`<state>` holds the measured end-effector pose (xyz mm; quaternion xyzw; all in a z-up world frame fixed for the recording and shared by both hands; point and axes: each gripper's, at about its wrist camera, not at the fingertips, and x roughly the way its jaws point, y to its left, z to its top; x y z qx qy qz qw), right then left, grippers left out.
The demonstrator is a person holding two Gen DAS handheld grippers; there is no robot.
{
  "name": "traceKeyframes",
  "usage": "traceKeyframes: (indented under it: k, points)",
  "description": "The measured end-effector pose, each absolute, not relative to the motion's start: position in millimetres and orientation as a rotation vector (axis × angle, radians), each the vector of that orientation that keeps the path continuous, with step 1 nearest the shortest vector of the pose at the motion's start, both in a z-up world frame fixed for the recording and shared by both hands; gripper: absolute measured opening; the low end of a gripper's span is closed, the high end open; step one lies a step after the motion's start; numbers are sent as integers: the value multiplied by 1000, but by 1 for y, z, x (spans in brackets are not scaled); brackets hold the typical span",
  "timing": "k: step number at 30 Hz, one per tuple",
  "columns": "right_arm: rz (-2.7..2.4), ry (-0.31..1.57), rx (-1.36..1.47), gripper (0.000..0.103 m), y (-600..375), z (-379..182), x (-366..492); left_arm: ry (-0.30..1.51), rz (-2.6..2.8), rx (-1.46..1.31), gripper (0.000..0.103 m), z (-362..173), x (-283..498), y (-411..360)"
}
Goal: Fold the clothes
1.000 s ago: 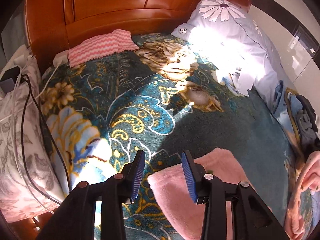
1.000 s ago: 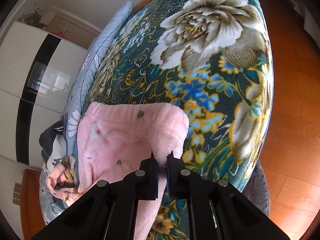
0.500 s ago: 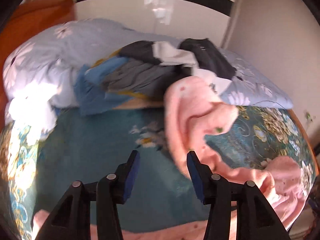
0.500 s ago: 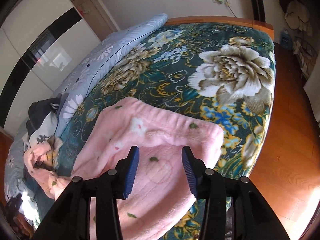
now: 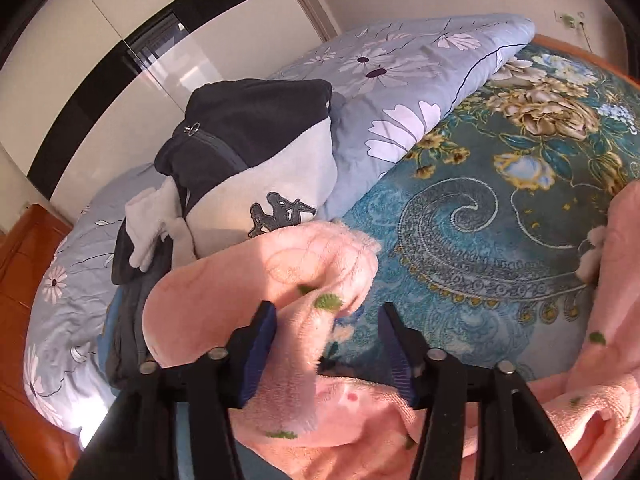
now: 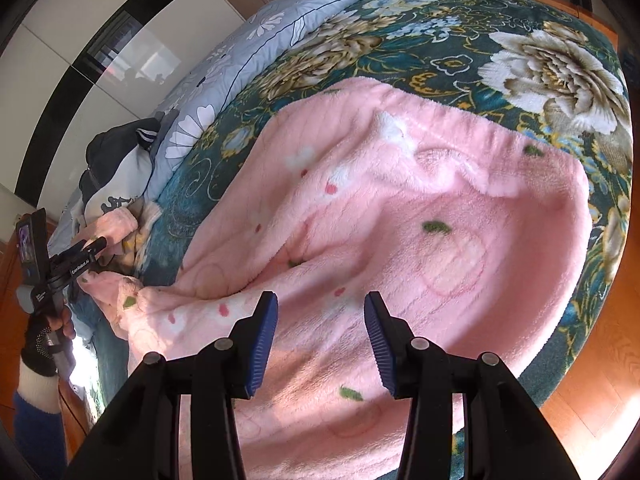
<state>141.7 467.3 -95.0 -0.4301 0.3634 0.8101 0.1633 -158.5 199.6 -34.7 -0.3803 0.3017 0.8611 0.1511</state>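
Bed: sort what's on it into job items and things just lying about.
Job:
pink fleece garment
left claw, open around its bunched end
right claw, open above it

Lying about:
navy-and-grey jacket
blue daisy-print quilt
floral blanket

I see a bed (image 6: 460, 40) under a dark floral blanket, a pale blue quilt (image 5: 400, 80) along its far edge, a white-and-black wardrobe (image 5: 160, 40) behind, wood floor (image 6: 592, 400) sunlit.

fleece garment (image 6: 400, 220) lies on bedspread (image 6: 400, 40); quilt (image 5: 400, 80) behind, jacket (image 5: 260, 152) atop it.
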Motion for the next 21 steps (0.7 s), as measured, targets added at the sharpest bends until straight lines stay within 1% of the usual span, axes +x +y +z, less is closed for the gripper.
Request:
traceKeyframes:
  k: [1,2,3,5,7,10,13,14,17,18,21]
  points:
    - [2298,1047,-1239,46,467,-99,142,845,2482,-1102,30,-34,-161,196]
    - [2291,1054,-1243,46,468,-101,143,823,2493,-1113,14,-33,-163,191]
    - [2284,1061,-1246,46,468,-103,143,800,2502,-1123,11,-32,-165,187]
    - [2283,1063,-1247,46,467,-102,144,751,2536,-1115,9,-25,-167,177]
    - [2287,1060,-1247,46,465,-101,145,675,2598,-1064,7,-8,-165,161]
    - [2290,1051,-1254,46,461,-100,146,474,2672,-999,7,31,-159,122]
    - [2288,1047,-1264,46,456,-100,147,345,2759,-921,7,60,-149,78]
    - [2288,1049,-1269,46,455,-101,146,278,2790,-902,7,68,-144,60]
    - [2305,1062,-1273,46,448,-99,144,-12,2867,-892,6,79,-124,-8]
    - [2313,1056,-1277,46,446,-98,143,-116,2893,-898,1,79,-117,-32]
    - [2337,1040,-1286,46,440,-96,140,-437,2987,-960,0,57,-88,-114]
